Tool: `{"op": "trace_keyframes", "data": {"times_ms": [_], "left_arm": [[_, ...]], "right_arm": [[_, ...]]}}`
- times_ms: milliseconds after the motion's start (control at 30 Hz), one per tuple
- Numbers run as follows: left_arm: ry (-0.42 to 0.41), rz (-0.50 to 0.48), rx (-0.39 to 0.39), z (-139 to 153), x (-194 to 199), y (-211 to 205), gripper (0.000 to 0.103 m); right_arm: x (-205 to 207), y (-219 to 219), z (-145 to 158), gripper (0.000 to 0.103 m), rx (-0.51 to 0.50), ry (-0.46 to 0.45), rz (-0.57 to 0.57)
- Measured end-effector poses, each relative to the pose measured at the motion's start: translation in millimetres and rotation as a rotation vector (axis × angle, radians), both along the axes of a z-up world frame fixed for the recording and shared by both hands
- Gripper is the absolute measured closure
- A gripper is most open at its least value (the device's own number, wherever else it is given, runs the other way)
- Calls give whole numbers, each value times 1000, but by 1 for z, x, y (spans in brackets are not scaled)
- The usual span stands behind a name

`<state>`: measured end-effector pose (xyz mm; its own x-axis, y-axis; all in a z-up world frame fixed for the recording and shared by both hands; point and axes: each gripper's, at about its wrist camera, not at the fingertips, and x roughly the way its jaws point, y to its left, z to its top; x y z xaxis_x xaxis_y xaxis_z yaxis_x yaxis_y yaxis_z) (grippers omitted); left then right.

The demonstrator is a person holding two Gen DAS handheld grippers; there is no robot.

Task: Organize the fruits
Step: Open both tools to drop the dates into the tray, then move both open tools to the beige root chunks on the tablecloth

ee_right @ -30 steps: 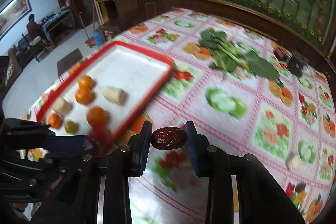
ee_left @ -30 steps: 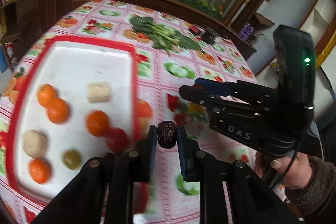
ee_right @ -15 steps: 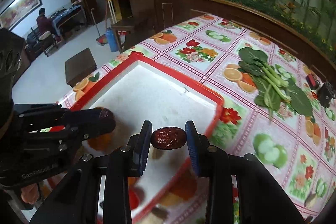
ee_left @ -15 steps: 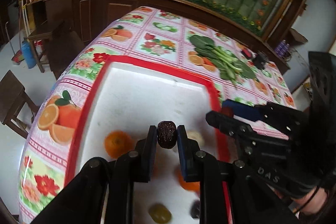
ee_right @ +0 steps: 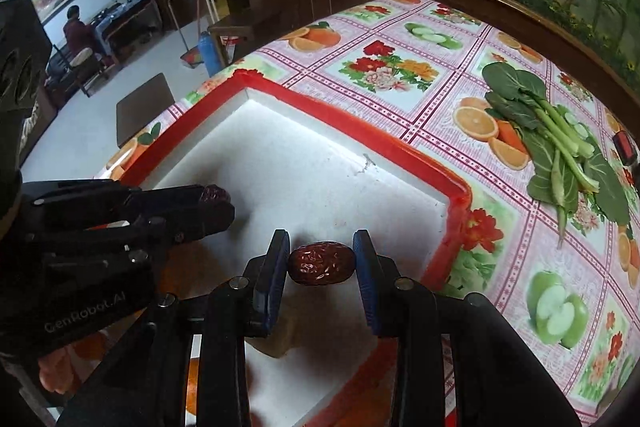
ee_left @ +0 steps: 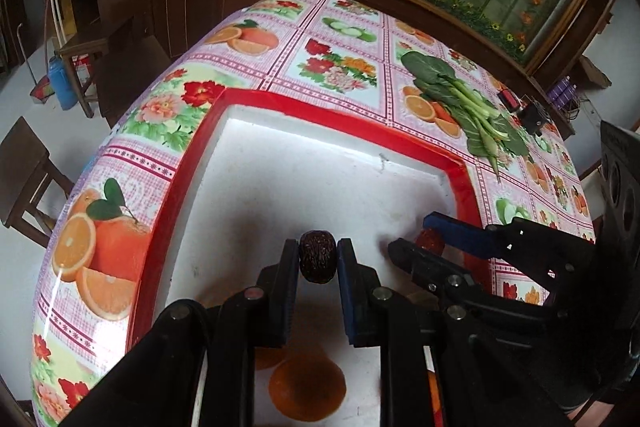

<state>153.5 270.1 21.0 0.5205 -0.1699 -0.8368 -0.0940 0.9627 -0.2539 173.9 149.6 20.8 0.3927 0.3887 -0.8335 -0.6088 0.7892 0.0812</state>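
My left gripper point(ee_left: 318, 261) is shut on a dark wrinkled red date point(ee_left: 317, 261), held over the white floor of a red-rimmed tray point(ee_left: 328, 115). My right gripper point(ee_right: 322, 263) is shut on a second red date point(ee_right: 322, 263), held crosswise above the same tray point(ee_right: 344, 115). In the left wrist view the right gripper point(ee_left: 430, 241) shows at the right with its date point(ee_left: 431, 241). In the right wrist view the left gripper point(ee_right: 220, 199) shows at the left with its date point(ee_right: 216, 193). An orange fruit point(ee_left: 307, 385) lies in the tray below my left fingers. A pale fruit point(ee_right: 280, 337) lies under the right ones.
The table wears a pink fruit-and-flower cloth point(ee_left: 340, 67). A bunch of leafy greens point(ee_right: 560, 131) lies right of the tray, small dark items point(ee_left: 528, 111) beyond it. Wooden stools point(ee_left: 24, 179) stand off the table's left edge. A person point(ee_right: 76, 31) sits far off.
Both grippers, each still holding its date, have moved from over the tablecloth to above the tray's far part and dropped lower. The fruit that lay ahead now sits beneath the fingers.
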Motion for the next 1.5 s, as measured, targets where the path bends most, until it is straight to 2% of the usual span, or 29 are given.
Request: {"op": "trace_keyframes", "data": {"times_ms": [133,233,333,367,433,467,500,633,767,833,933,1100,1333,1500], "left_arm": [[9,19,10,-2,0,1,81],[19,34,-1,-2,1,3,81],[27,46,1,-2,1,5,78],[31,53,7,-1,1,5,72],[26,67,13,2,-2,6,57],[19,79,18,4,-3,6,47],[14,93,25,7,-5,7,41],[14,122,8,11,-13,10,38],[8,132,7,16,-25,5,38],[1,133,14,19,-32,-1,38],[0,117,13,21,-42,-17,38],[-25,56,50,31,-59,-62,35],[-106,-57,118,51,-76,-145,35],[-84,-170,101,46,-85,-214,35]], "right_arm": [[1,1,-3,71,-15,0,3],[-1,1,-6,62,-39,-8,4],[-3,-1,-5,62,-41,-10,2],[-4,-3,-4,62,-40,-12,-3],[-6,-5,-1,61,-36,-15,-10],[-8,-8,1,61,-35,-18,-15],[-9,-8,2,61,-34,-20,-18],[-22,-16,12,61,-23,-32,-26],[-40,-36,26,51,30,-44,-51],[-47,-47,31,50,63,-46,-67],[-62,-73,34,50,100,-30,-86],[-87,-123,26,50,100,-10,-121],[-119,-230,15,49,84,0,-256],[-141,-318,18,49,91,-23,-396]]}}
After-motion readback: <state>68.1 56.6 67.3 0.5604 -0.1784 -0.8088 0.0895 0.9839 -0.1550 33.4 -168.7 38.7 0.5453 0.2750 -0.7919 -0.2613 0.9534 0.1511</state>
